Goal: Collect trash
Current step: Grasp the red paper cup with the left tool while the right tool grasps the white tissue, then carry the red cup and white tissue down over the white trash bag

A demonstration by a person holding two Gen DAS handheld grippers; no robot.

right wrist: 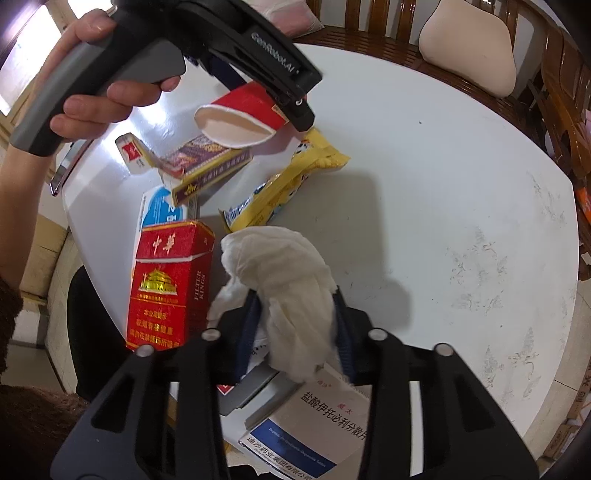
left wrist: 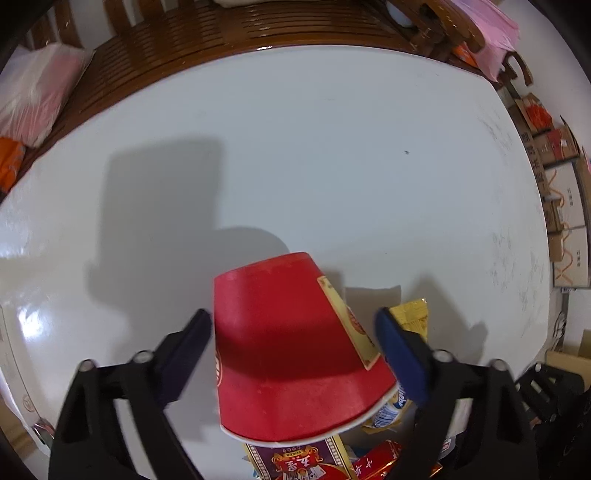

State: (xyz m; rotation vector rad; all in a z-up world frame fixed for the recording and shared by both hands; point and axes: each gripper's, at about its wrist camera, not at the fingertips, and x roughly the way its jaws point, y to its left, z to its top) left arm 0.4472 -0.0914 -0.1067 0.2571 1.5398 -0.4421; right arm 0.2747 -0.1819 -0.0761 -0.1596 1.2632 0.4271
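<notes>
My left gripper [left wrist: 293, 319] is shut on a squashed red paper cup [left wrist: 291, 350] and holds it above the white table [left wrist: 332, 166]. The cup also shows in the right wrist view [right wrist: 240, 118], lifted over the pile with its mouth flattened. My right gripper [right wrist: 295, 299] is shut on a crumpled white tissue [right wrist: 284, 273] and holds it above the trash pile. Below lie a red cigarette pack [right wrist: 166, 284], a yellow snack wrapper [right wrist: 288, 181], a purple card box [right wrist: 207, 166] and a white medicine box [right wrist: 314, 424].
A wooden bench [left wrist: 221, 33] runs along the table's far edge with a pink plastic bag [left wrist: 33, 88] on it. Cardboard boxes [left wrist: 565, 206] stand to the right. A beige cushion [right wrist: 469, 48] lies on the bench. A small red-and-white pack [right wrist: 129, 153] lies at the table's left edge.
</notes>
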